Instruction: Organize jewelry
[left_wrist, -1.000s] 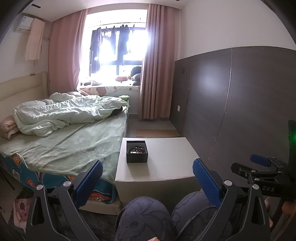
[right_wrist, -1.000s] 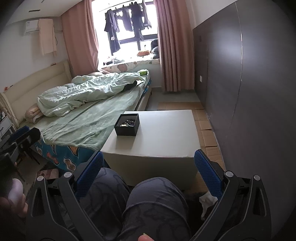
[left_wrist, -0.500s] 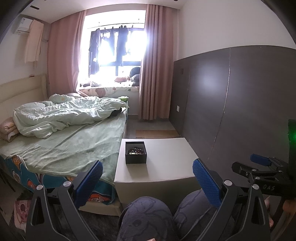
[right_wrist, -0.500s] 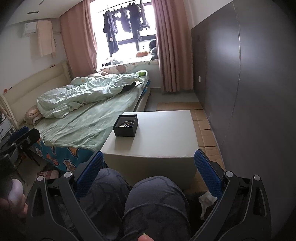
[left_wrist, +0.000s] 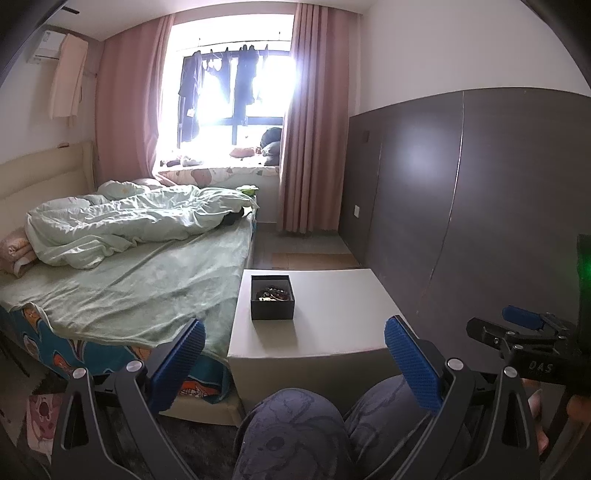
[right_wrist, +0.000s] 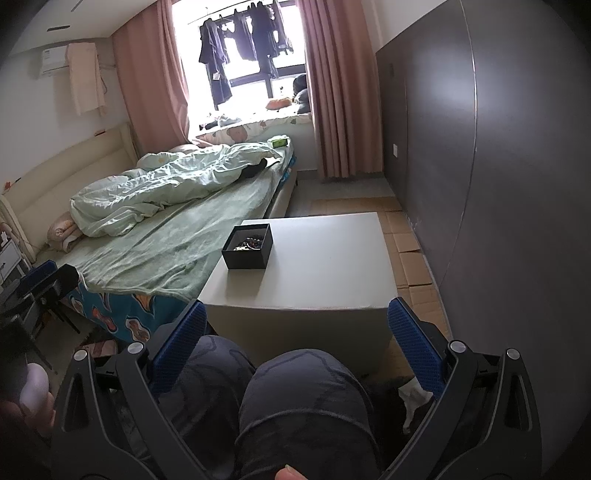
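A small open black box (left_wrist: 272, 297) with a tangle of jewelry (left_wrist: 272, 294) in it stands on the left part of a low white table (left_wrist: 332, 325). It also shows in the right wrist view (right_wrist: 248, 246), on the table (right_wrist: 321, 269). My left gripper (left_wrist: 293, 354) is open and empty, held well short of the table above the person's knees. My right gripper (right_wrist: 297, 334) is open and empty too, also back over the knees. The right gripper's side shows at the right edge of the left wrist view (left_wrist: 524, 339).
A bed (left_wrist: 122, 280) with a green cover and rumpled quilt lies against the table's left side. A dark panelled wall (right_wrist: 498, 166) runs along the right. Flattened cardboard (right_wrist: 410, 254) lies on the floor between table and wall. The person's knees (right_wrist: 295, 398) fill the foreground.
Both views have shifted slightly; the box and table sit a little further left and lower in the right view. Both grippers stay open and nothing was picked up.
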